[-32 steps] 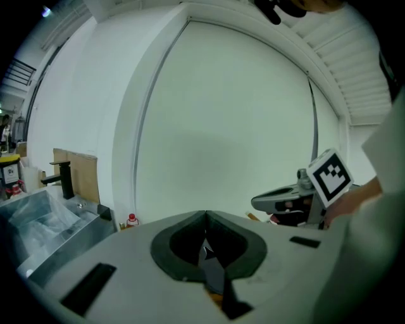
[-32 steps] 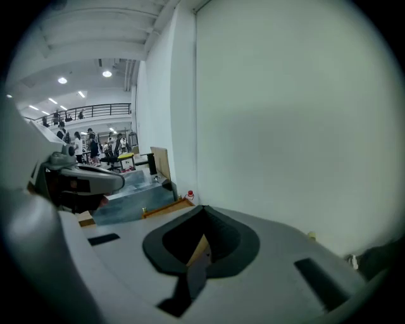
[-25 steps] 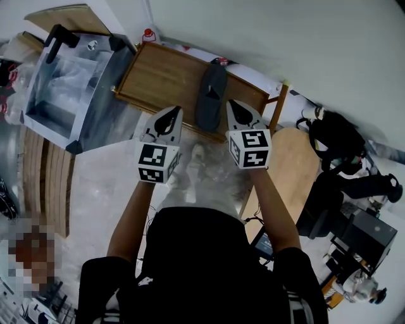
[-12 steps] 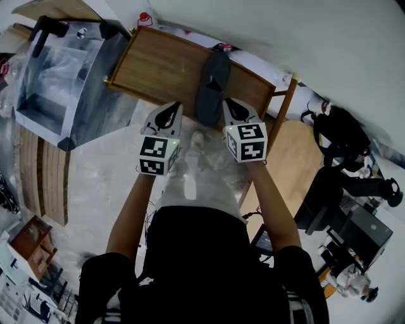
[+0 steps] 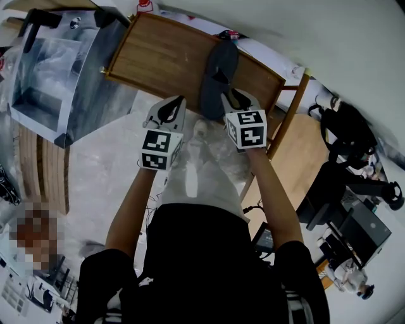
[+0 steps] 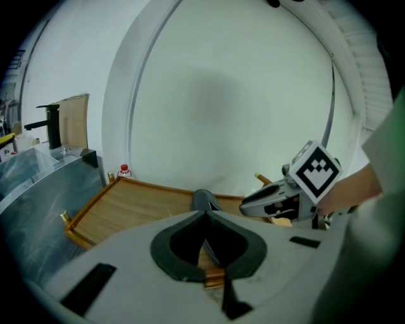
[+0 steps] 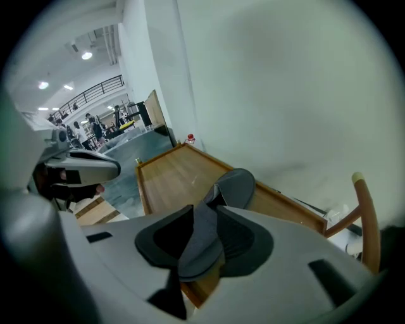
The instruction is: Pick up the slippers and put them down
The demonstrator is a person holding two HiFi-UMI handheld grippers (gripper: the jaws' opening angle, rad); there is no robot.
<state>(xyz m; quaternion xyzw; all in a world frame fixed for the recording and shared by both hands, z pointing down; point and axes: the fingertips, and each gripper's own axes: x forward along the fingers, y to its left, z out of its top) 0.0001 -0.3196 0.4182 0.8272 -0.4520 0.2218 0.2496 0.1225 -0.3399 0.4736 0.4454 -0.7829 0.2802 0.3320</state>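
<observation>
Your R gripper (image 5: 225,98) is down at the near end of the grey slipper (image 5: 218,66). Its jaws have just been opening & now stand partway apart. In the right gripper view the slipper's near end fills the gap btwn them, but the pads look clear of it, so no grip. Whether anything touches there, can't tell.

Your L gripper (image 5: 181,101) hangs just beside the R one, off the slipper's left side, at the table's front edge. Its jaws are together w/ only a thin slit btwn the pads, nothing in them. Both grippers tilt downward, marker cubes facing up at you.

The slipper lies flat on the wooden table (image 5: 158,60), on the right half, running front to back w/ the strap side up. Its near end sits at the front rim, its far end close to the back rim. Only one slipper shows.

Left of the table stands a clear plastic box (image 5: 57,69) w/ black handles. A red-capped bottle (image 5: 145,5) is by the table's far left corner. A black backpack (image 5: 345,136) sits well off to the right.
</observation>
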